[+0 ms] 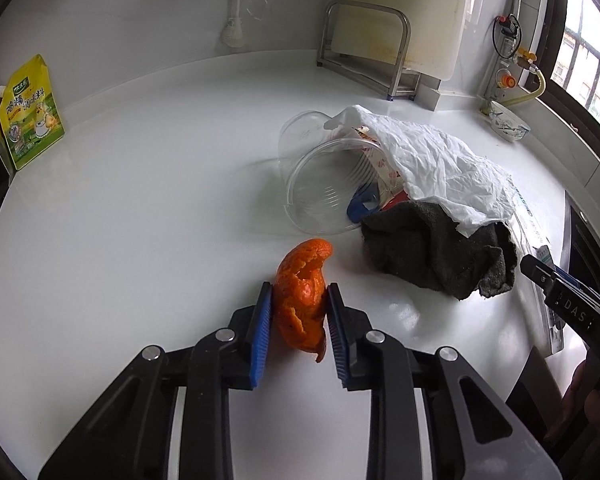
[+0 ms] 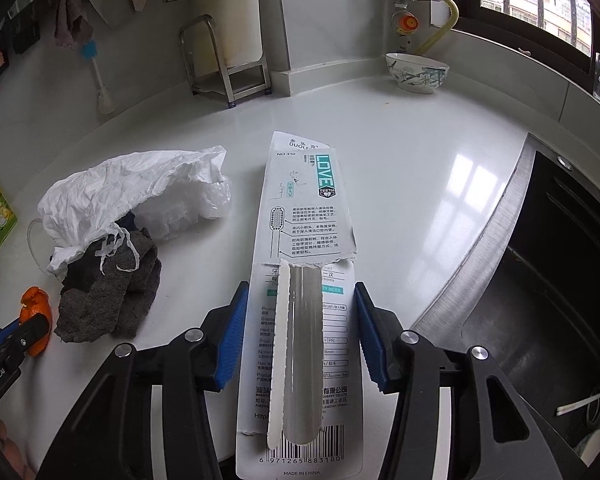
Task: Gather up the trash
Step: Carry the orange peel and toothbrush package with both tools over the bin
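My left gripper (image 1: 299, 300) is shut on an orange peel (image 1: 303, 296) on the white counter (image 1: 140, 200); the peel also shows in the right wrist view (image 2: 36, 312). My right gripper (image 2: 298, 300) is open, its blue pads (image 2: 232, 340) on either side of a torn toothbrush package (image 2: 304, 264) lying flat on the counter; whether they touch its edges I cannot tell. A crumpled white plastic bag (image 1: 432, 156) (image 2: 120, 192) lies over a tipped clear plastic cup (image 1: 324, 188) and a dark grey cloth (image 1: 432, 256) (image 2: 112, 296).
A yellow seasoning pouch (image 1: 30, 114) stands at the far left. A metal rack (image 1: 368, 48) and a patterned bowl (image 2: 416, 72) stand at the back. A steel sink (image 2: 540, 280) lies to the right of the package. A brush (image 1: 234, 12) hangs on the wall.
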{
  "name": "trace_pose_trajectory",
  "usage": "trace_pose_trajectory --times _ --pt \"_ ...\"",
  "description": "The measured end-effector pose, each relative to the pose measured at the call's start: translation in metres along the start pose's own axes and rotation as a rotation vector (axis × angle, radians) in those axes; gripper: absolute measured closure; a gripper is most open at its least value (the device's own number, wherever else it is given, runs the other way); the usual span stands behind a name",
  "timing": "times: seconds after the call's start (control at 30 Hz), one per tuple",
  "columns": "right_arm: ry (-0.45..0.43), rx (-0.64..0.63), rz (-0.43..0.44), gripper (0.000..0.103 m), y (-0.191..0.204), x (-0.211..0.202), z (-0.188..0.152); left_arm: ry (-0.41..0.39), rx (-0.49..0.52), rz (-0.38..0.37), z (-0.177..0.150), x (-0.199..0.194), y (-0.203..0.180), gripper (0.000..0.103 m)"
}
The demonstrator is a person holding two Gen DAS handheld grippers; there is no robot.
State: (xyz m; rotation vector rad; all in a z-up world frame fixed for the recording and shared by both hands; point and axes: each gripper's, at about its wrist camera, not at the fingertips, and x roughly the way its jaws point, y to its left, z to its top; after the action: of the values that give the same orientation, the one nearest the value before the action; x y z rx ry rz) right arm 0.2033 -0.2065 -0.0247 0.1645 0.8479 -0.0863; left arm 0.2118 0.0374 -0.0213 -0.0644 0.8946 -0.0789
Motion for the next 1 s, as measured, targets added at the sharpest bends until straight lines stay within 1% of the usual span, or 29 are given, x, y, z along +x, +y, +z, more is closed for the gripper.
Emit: trace_pose_trajectory --times 0.13,0.27,0.33,0.63,0.8,1.0 --pt "-0.001 0.007 0.014 0.054 0.001 -0.008 -0.009 0.0 -0.014 -0.013 -0.008 -0.007 0.009 0.077" --pt "-0.004 0.007 0.02 0.054 0.003 -0.016 -0.015 -0.007 -0.012 -0.006 -0.015 -0.017 0.012 0.077" --pt "-0.003 0.008 0.022 0.054 0.004 -0.021 -0.02 -0.01 0.004 0.001 -0.017 -0.022 0.009 0.077" --pt "-0.016 0.008 0.024 0.054 0.004 -0.051 -0.042 -0.031 0.059 -0.011 -0.038 -0.051 -0.005 0.077" --pt "-0.025 0.011 0.032 0.054 -0.003 -0.073 -0.053 -0.037 0.088 -0.034 -0.051 -0.067 -0.015 0.077" --pt "-0.031 0.006 0.033 0.054 -0.01 -0.104 -0.074 -0.05 0.123 -0.069 -0.068 -0.087 -0.03 0.077"
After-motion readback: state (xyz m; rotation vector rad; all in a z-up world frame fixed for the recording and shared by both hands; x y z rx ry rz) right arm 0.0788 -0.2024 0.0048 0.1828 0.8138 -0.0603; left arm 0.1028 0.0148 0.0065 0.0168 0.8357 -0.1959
